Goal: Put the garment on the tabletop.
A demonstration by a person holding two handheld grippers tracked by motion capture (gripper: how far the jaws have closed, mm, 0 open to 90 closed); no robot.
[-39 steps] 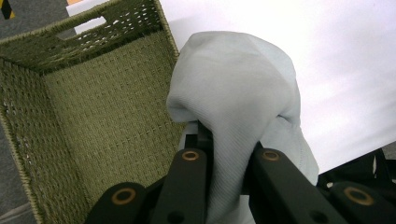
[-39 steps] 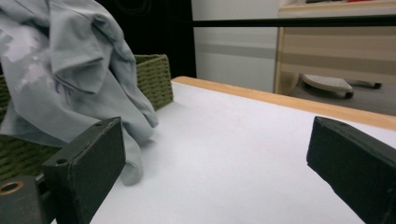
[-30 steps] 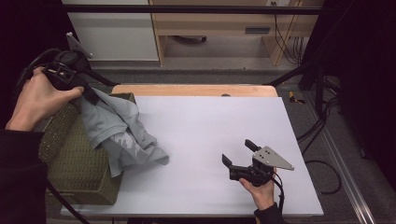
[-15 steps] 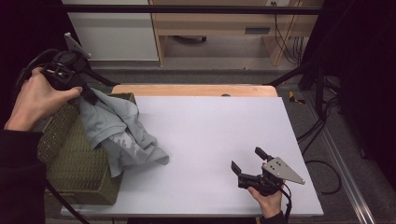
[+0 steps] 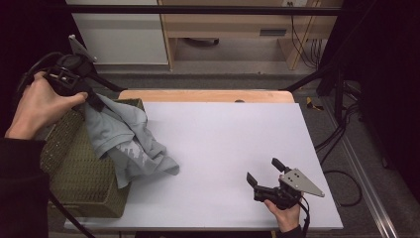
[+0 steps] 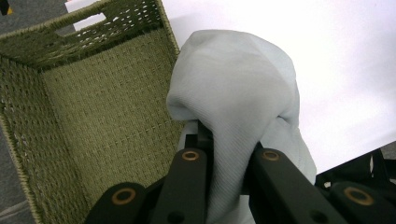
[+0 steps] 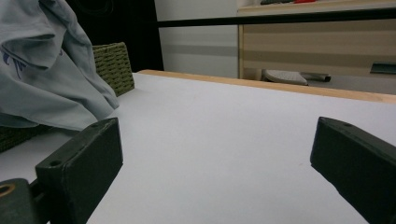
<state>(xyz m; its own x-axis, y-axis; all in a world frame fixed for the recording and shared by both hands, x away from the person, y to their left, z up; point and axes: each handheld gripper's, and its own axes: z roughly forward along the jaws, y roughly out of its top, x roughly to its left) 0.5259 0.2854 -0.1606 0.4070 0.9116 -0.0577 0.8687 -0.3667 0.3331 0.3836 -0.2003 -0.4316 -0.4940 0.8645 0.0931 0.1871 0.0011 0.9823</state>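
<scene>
STEP: garment out of basket [image 5: 79, 173] | LEFT: left gripper [image 5: 94, 101] fingers pinch grey shirt [image 5: 131, 148]; lift until hem clears rim | RIGHT: right gripper [image 5: 265, 178] fingers spread; take free edge on table [image 5: 223, 134]

Soft matt grey cloth shirt [image 6: 243, 107], rough woven green basket [image 6: 93, 116], smooth matt white table [image 5: 228, 148]

The garment [image 5: 130, 144] was a pale grey-blue shirt of soft cloth, crumpled, with a lighter print on one fold. Its top part was pinched in the left tool [image 5: 94, 101], so it hung down in loose folds. It draped over the rim of the green woven basket [image 5: 81, 171], and its lower end lay spread on the white surface [image 5: 223, 148] beside the basket.
</scene>
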